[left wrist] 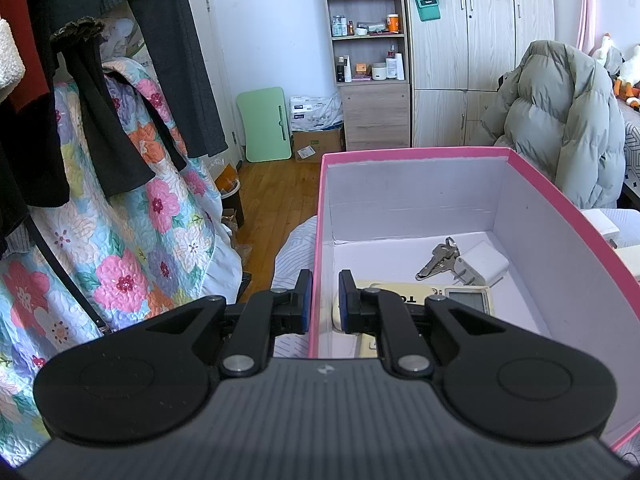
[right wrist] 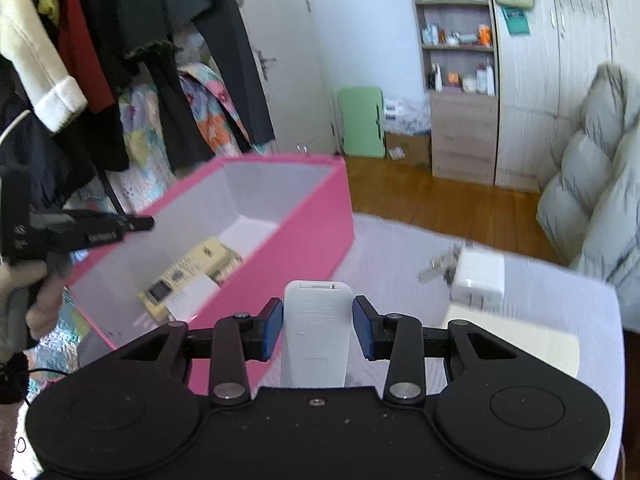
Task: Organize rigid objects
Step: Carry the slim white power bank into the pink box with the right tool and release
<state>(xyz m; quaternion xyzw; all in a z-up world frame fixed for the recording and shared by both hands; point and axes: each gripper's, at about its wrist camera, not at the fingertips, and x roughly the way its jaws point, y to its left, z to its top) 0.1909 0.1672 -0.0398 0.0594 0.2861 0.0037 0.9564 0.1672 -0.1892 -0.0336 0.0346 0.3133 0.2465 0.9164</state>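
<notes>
A pink box [left wrist: 560, 264] with white inner walls stands open on a white table [right wrist: 392, 256]. My left gripper [left wrist: 325, 300] is shut on its left wall, one pad inside and one outside. In the box lie a cream remote [left wrist: 420, 296], a bunch of keys [left wrist: 438, 258] and a white charger [left wrist: 482, 262]. The right wrist view shows the box [right wrist: 312, 220] at the left, with the left gripper [right wrist: 138, 223] on its rim in a person's hand. My right gripper [right wrist: 318, 322] is shut on a white remote [right wrist: 316, 344], back side up, just right of the box.
A second white charger [right wrist: 478, 280] and a blurred grey metal thing [right wrist: 438, 266] lie on the table to the right. A grey puffer jacket [left wrist: 560, 112] hangs behind. Dark clothes [left wrist: 100, 80] and a floral quilt [left wrist: 132, 248] crowd the left. A shelf unit [left wrist: 368, 52] stands at the back.
</notes>
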